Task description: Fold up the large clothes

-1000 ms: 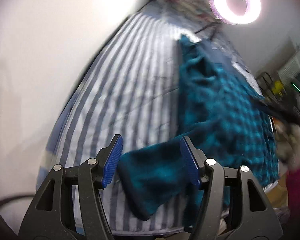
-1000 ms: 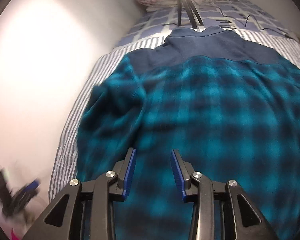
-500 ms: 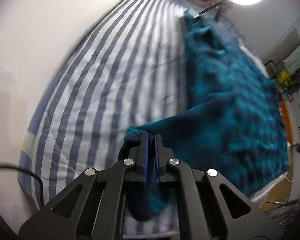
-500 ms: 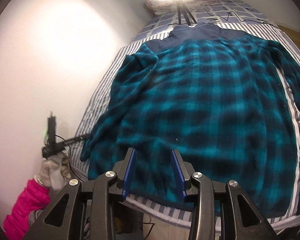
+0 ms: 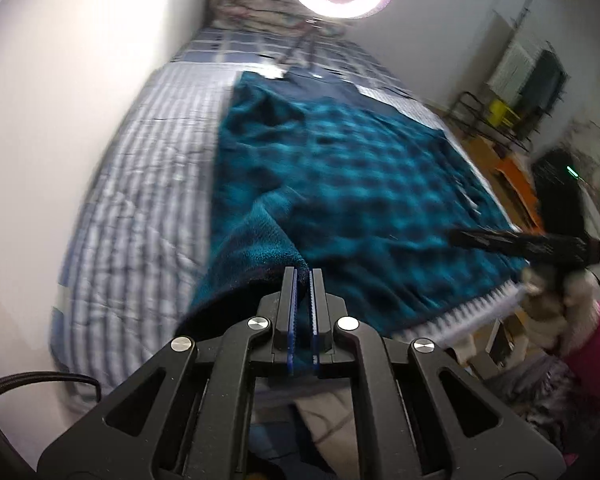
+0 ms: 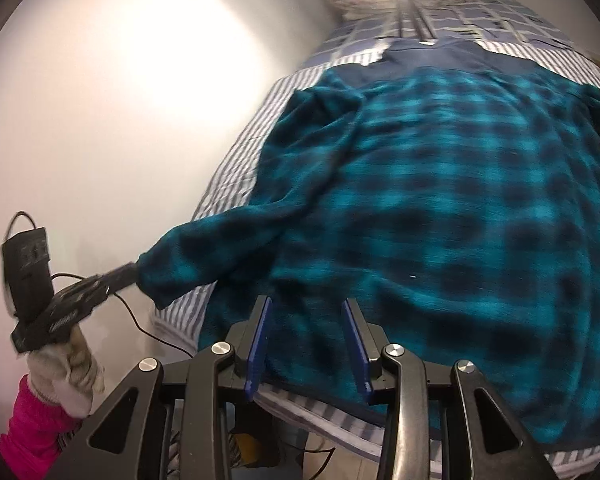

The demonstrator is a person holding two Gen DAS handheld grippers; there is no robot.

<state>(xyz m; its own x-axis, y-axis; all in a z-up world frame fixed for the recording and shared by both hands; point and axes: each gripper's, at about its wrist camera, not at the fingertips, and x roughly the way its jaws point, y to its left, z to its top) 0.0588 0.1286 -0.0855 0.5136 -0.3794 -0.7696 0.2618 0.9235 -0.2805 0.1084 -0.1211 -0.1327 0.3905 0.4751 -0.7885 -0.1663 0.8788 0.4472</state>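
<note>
our left gripper [image 5: 302,276] pinches the sleeve cuff [image 6: 156,276]; the shirt's body [image 6: 460,208] lies rightward, beneath our spread, empty right gripper [image 6: 306,308].

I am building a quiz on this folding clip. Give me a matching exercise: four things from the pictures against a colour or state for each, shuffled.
Things:
1. left gripper
2. right gripper
3. fleece shirt
4. bed sheet

Colour or state:
A. teal plaid, spread on the bed
B. jaws apart, holding nothing
C. blue and white stripes
D. clamped on the sleeve cuff

Pairs: 1-D, 2-B, 3-A, 4-C
</note>
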